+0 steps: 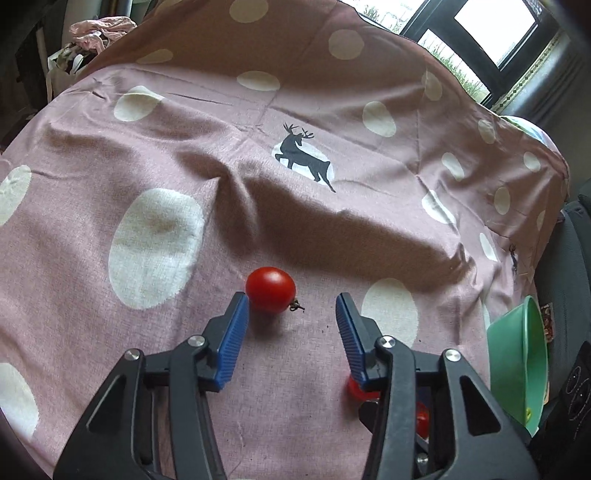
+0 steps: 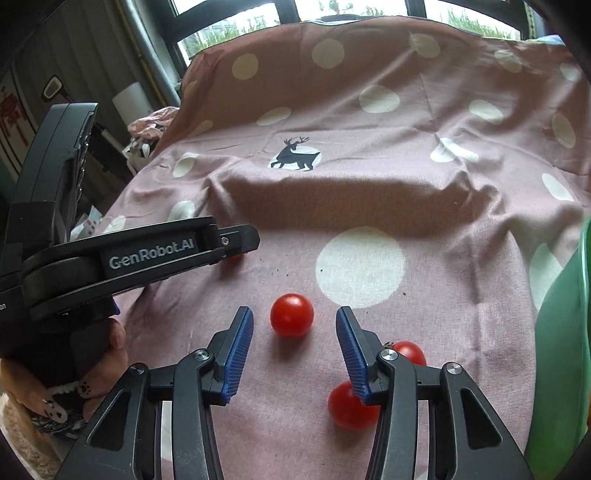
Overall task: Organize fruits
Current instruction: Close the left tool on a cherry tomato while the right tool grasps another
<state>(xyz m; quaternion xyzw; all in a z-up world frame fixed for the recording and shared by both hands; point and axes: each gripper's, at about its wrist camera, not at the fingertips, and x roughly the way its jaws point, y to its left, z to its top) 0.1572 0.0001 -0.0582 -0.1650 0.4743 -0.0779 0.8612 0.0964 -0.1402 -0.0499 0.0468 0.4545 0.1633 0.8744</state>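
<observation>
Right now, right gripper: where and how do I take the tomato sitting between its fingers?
Take the tomato across its widest middle, coming down from above and behind with the right gripper centred on it. It is round and smooth, lying free on the cloth, with both sides clear. The other tomatoes lie nearer, by the right finger.

A pink cloth [image 1: 184,155] (pale dots, one black deer print [image 1: 304,155]) lies rumpled below dark-framed windows [image 1: 491,33].
</observation>
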